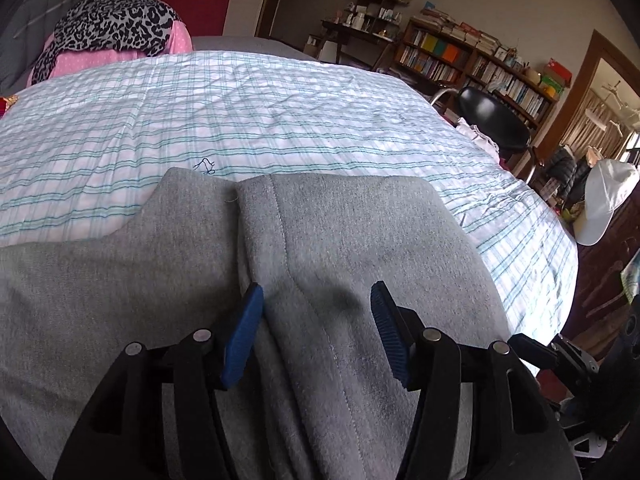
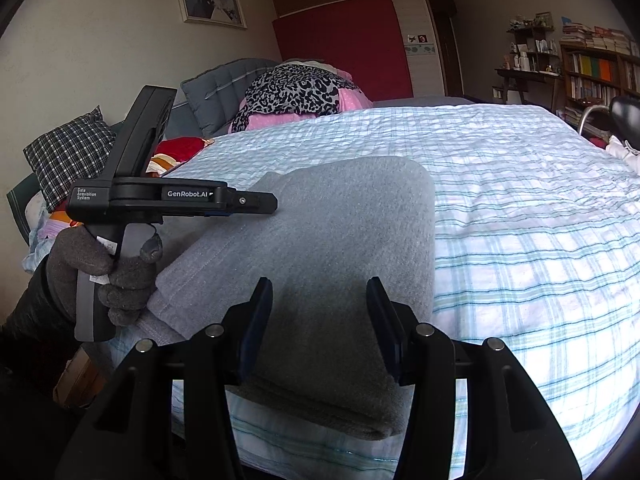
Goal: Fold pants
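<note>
Grey pants (image 2: 332, 256) lie folded in a flat, thick rectangle at the bed's near edge.

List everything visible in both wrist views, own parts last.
pants: 1, grey, folded stack at near edge of bed
bedsheet: 1, white with teal plaid, covers bed
leopard-print cloth: 1, black and grey, on pink bedding at far end
checked pillow: 1, dark with white checks, left of bed
bookshelf: 1, brown, far wall
black chair: 1, beside bed
white cap: 1, right of bed
framed photo: 1, on wall
left gripper: 1, black, blue pads, open over pants
right gripper: 1, black, open over pants
left hand: 1, grey glove, holds left gripper handle
</note>
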A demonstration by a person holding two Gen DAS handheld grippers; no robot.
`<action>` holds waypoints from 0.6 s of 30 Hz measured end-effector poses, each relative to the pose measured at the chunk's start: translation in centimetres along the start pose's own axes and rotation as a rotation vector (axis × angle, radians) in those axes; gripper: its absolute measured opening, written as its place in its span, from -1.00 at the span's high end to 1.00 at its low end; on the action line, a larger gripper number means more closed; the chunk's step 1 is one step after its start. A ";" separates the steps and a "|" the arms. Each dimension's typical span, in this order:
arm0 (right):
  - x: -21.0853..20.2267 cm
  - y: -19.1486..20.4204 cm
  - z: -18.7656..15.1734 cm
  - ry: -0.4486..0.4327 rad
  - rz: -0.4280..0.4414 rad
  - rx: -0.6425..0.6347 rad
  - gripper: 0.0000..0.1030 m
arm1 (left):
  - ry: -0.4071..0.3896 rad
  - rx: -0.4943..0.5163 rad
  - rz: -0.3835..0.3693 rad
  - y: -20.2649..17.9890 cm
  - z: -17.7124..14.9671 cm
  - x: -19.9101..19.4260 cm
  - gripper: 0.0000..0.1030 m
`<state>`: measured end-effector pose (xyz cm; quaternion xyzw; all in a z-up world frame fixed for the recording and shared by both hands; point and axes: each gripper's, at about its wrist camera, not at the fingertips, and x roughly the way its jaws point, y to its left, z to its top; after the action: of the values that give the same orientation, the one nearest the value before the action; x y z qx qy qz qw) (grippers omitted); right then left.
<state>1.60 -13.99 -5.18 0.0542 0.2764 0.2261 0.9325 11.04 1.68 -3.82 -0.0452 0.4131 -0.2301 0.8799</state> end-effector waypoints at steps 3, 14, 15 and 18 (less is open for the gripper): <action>0.7 1.3 0.4 0.009 0.029 -0.032 0.02 | -0.006 -0.012 -0.012 0.1 -1.4 -1.3 -0.09; 3.3 3.4 -0.8 0.080 0.026 -0.118 0.01 | -0.017 -0.035 -0.008 1.2 -6.7 -4.3 -0.09; 3.3 3.4 -0.8 0.080 0.030 -0.116 0.00 | -0.021 -0.046 -0.015 1.5 -7.0 -4.8 -0.09; 3.2 3.5 -0.9 0.084 0.032 -0.113 -0.01 | -0.039 -0.084 -0.021 2.7 -7.7 -6.5 -0.10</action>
<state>2.18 -9.47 -6.72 -0.0036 0.3010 0.2584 0.9180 2.71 7.75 -5.00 -0.0906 0.4048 -0.2208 0.8827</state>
